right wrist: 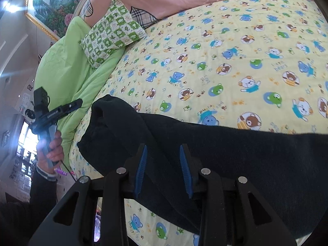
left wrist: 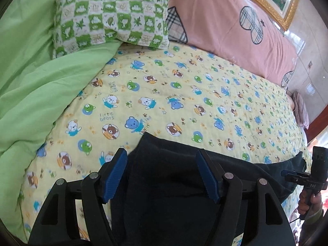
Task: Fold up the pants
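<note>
On the bed's near edge both tongs, left [left wrist: 162, 173] and right [right wrist: 163, 169], stand spread and pinch nothing, so the dark pants [right wrist: 225, 153] risk sliding off unfolded.

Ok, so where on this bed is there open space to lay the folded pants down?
The widest free patch is the yellow bear-print sheet between the dark pants at the near edge and the pink quilt at the far side. It is crowded on one side, where the green blanket and the checked pillow lie.
</note>
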### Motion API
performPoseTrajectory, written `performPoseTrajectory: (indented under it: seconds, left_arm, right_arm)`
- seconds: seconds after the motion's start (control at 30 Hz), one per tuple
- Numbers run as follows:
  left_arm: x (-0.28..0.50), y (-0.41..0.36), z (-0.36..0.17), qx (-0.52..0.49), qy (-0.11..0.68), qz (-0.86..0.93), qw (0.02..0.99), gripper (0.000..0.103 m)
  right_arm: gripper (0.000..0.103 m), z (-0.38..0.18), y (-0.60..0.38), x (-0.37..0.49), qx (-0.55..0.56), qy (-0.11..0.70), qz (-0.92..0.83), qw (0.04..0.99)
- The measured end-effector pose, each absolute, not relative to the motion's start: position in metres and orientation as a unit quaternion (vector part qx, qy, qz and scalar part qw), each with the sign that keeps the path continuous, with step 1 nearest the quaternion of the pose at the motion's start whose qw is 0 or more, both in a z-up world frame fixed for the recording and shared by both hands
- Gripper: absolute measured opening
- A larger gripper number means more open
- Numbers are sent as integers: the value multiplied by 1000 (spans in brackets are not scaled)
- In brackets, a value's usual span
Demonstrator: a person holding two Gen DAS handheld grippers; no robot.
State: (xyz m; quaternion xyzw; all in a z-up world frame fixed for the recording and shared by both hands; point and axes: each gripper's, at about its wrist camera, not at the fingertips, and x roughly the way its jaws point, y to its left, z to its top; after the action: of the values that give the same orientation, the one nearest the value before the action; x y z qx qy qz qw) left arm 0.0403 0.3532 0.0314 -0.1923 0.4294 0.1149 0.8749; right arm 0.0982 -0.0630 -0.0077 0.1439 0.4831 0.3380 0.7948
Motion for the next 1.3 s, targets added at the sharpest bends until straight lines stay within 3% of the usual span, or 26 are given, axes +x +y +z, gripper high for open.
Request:
performPoseTrajectory:
  seconds: [0.47,0.57,0.63,0.73,0.77,0.8,1.07,1.3]
  left_arm:
    - [113,392,-45,-231,560,61,793,70]
    - [114,388,-46,-235,557,46,795,63]
    - [114,384,-44,-233,552,36,800,48]
    - [110,374,-36,-205,542,40,814,40]
    - [106,370,-31,-198,536,41,820,38]
    - [101,368,-25,-191,529,41,826,36]
    - [40,346,32,-179,430,46,884,30]
    - [-31,325,48,-177,333,66,924,24]
  right_arm:
    - [35,-20,-20,121,95,515,384,761]
    - [35,-25,-12,126,87,522,388,755]
    - [35,-29,-6,129,84,527,394,748]
    - [34,-33,1,130,69,526,403,746]
    - [25,-32,2,128,64,520,404,750]
    - [8,-29,3,126,60,511,407,754]
    - [7,1,-7,93,44,443,431,785]
    - [7,7,1,50,-44,381,435,815]
